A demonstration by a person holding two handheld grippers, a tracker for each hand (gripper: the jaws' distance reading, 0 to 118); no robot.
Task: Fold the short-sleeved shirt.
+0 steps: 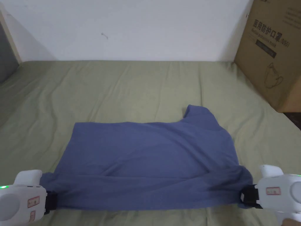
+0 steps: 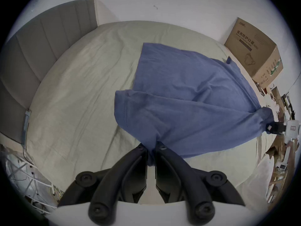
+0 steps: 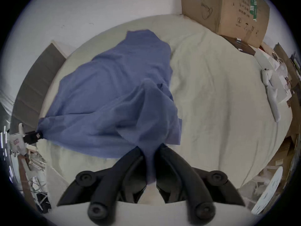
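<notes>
- The left gripper (image 2: 151,149) has both jaws pinched on bunched fabric at one near corner of the blue short-sleeved shirt (image 1: 152,153); the right gripper (image 3: 150,148) is clamped the same way on the opposite near corner.
- Between them the near edge is pulled taut, seemingly just off the green bedsheet (image 1: 117,85).
- Beyond, the shirt's body lies flat on the bed, one sleeve (image 1: 200,113) pointing toward the cardboard box (image 1: 273,53).
- Likely step: a lengthwise fold. Next, carry both corners evenly to the far edge.
</notes>
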